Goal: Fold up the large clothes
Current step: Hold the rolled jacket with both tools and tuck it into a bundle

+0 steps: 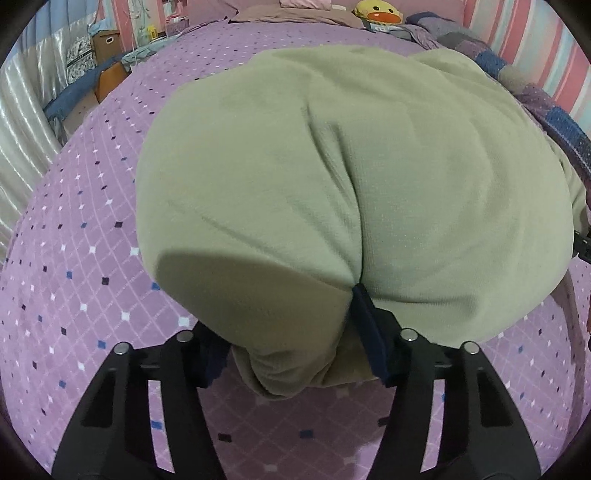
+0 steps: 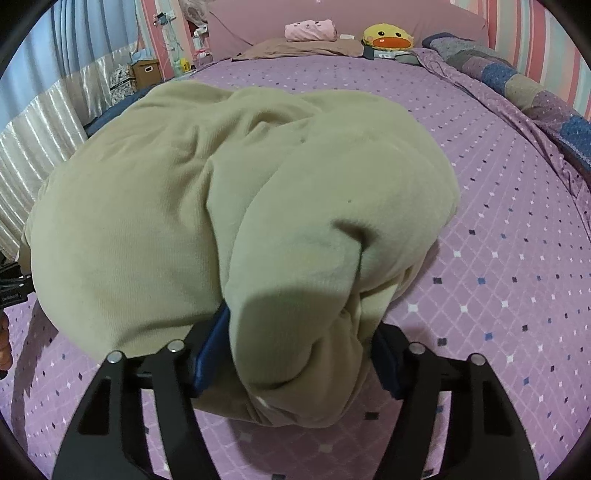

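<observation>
While both claws grip it, the olive-green garment [image 1: 369, 177] hangs bunched above the purple diamond-patterned bedspread [image 1: 74, 277].
Left claw [image 1: 295, 354] — clenched on a thick fold of the garment's near edge.
Right claw [image 2: 295, 369] — clenched on another gathered fold.
Far end of bed: yellow duck plush [image 2: 387, 37], pink rolled cloth [image 2: 310, 30], patchwork quilt [image 2: 517, 81] along the right side.

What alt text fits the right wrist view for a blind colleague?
The right gripper clamps a bunched edge of a pale green garment, which drapes over a purple diamond-patterned bedspread. A yellow duck plush sits by the headboard.
</observation>
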### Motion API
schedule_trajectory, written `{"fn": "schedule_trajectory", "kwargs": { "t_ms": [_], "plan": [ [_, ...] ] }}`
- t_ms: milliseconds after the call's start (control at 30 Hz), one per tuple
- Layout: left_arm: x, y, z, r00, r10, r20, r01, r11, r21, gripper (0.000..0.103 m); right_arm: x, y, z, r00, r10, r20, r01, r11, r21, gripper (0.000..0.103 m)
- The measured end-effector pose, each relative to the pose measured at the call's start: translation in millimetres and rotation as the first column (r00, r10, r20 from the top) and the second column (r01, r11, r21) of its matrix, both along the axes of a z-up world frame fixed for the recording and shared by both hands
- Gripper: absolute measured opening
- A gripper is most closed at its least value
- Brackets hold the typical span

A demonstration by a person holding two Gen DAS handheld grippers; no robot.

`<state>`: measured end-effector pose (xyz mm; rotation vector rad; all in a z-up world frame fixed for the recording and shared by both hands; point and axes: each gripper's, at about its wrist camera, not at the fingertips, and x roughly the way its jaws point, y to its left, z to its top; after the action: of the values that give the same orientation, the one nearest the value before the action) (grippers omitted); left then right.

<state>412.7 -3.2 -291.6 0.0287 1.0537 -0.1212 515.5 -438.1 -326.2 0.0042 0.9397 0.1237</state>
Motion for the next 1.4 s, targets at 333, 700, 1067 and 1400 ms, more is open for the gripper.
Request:
{"fn": "schedule_trajectory", "kwargs": {
  "t_ms": [333, 700, 1067, 1400],
  "plan": [
    [3.9, -22.1, 1.8, 1.0, -0.001, 0.002, 0.001, 1.0, 0.03, 0.057, -4.8, -2.6, -0.9, 1.0, 0.008, 0.008, -0.008, 1.0, 0.002, 0.064],
    [8.3, -35.4, 19.2, 1.0, -0.018, 0.022, 0.016, 0.996, 0.086, 0.034, 0.8, -0.6, 24.6, 0.999, 0.023, 0.03, -0.023, 1.0, -0.004, 0.045],
    [-24.7, -68.3, 79.1, 0.993, -0.023, 0.115, 0.009, 0.993, 0.12, 0.03, -49.5, 36.7, 97.3, 0.969, 0.153, 0.193, -0.117, 0.976, -0.185, 0.037],
    [-172.4, -76.5, 101.5, 0.994, -0.014, 0.11, 0.011, 1.0, 0.024, 0.03, -192.4, 18.1, 142.1, 0.946, 0.217, 0.241, -0.152, 0.953, -0.261, 0.036]
  ]
}}
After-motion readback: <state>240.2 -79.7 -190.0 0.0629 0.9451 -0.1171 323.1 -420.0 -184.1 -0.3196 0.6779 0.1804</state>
